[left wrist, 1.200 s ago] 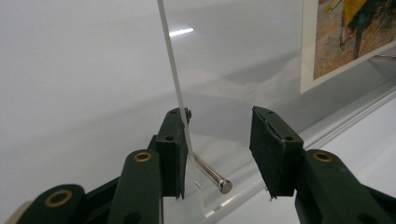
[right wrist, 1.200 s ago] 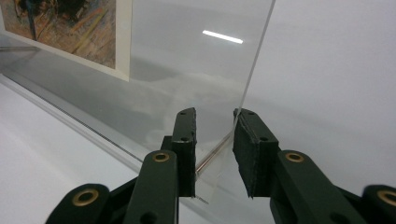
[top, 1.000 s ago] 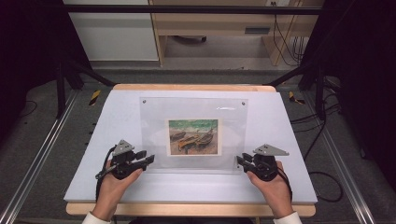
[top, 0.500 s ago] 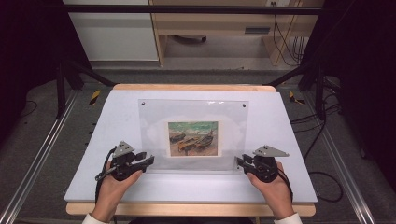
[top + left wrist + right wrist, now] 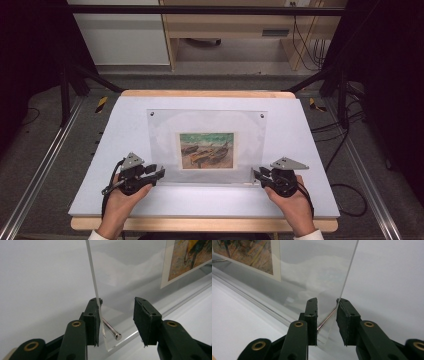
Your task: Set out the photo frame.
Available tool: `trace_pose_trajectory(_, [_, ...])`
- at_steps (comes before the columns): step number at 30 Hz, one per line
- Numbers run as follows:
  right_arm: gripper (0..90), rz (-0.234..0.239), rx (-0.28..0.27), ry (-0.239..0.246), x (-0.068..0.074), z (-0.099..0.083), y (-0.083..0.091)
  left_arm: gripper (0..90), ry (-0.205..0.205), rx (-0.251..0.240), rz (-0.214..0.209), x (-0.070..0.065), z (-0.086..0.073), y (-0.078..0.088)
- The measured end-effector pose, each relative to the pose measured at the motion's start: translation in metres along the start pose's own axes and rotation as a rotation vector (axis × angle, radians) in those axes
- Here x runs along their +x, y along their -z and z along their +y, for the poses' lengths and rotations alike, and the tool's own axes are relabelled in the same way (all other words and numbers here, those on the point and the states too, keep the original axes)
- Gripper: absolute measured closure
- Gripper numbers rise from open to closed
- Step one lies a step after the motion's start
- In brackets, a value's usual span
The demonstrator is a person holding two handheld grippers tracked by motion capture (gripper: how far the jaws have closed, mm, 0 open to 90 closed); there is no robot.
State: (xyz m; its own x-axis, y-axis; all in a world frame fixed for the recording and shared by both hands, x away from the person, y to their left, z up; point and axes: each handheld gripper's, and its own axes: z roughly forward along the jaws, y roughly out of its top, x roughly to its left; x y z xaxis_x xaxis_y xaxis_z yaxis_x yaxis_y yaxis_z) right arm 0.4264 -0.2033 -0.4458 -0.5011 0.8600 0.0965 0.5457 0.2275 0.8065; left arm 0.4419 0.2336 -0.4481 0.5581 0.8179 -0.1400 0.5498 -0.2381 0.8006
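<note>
Frame: clear acrylic photo frame (image 5: 207,145) at table (image 5: 115,125) centre, tilted up, print (image 5: 206,150) inside.
Left gripper (image 5: 159,171): at frame's 8 o'clock corner, jaws apart around its pin (image 5: 111,328), one pad touching the sheet.
Right gripper (image 5: 256,174): at 4 o'clock corner, jaws closed on the pin's ends.

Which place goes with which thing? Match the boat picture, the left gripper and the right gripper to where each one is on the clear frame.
Things:
1 boat picture
2 left gripper
3 right gripper

Places:
A at the near right corner of the clear frame
B at the near left corner of the frame
C in the middle of the frame

Pairs: 1-C; 2-B; 3-A
</note>
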Motion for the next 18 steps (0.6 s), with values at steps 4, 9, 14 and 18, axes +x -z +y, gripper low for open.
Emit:
trace_pose_trajectory(4, [70.8,0.000,0.004,-0.004,0.0012,-0.0010,0.0005,56.7,-0.001,0.004,-0.001,-0.0007,-0.0007,0.0003])
trace_pose_trajectory(9, [70.9,0.002,0.004,0.004,0.0012,-0.0019,0.0007,56.7,-0.005,0.009,-0.001,-0.0013,-0.0016,0.0006])
trace_pose_trajectory(14, [70.8,0.002,0.011,-0.003,0.0022,-0.0032,0.0014,56.8,-0.013,0.016,-0.001,-0.0022,-0.0029,0.0011])
trace_pose_trajectory(18, [70.8,0.000,0.016,-0.004,0.0029,-0.0037,0.0018,57.0,-0.019,0.019,0.003,-0.0030,-0.0036,0.0012])
